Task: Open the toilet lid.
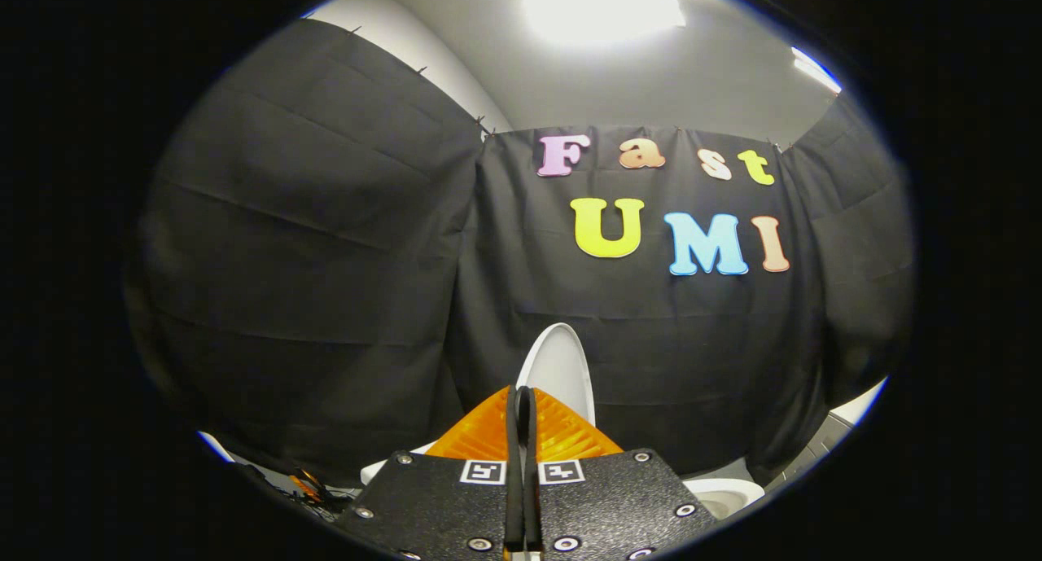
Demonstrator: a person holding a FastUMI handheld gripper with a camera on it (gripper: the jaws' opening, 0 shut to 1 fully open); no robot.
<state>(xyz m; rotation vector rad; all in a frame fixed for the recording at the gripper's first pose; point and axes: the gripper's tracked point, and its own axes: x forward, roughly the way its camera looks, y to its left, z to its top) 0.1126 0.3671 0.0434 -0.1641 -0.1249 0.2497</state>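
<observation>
Black cloth walls (326, 300) hang in folds all around, far beyond the jaws, under a pale grey ceiling (651, 72) with a bright lamp (602, 7). A white oval plastic toilet lid (562, 370) stands raised upright just beyond the jaw tips, in front of the cloth. The white toilet rim (724, 492) curves low beside the jaws on either side. The gripper (523, 406), black plates with orange ribbed fingers (480, 435), has its jaws pressed together, holding nothing.

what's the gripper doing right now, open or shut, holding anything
gripper: shut, orange fingers pressed together with nothing between them; raised white toilet lid stands just beyond the tips.
</observation>
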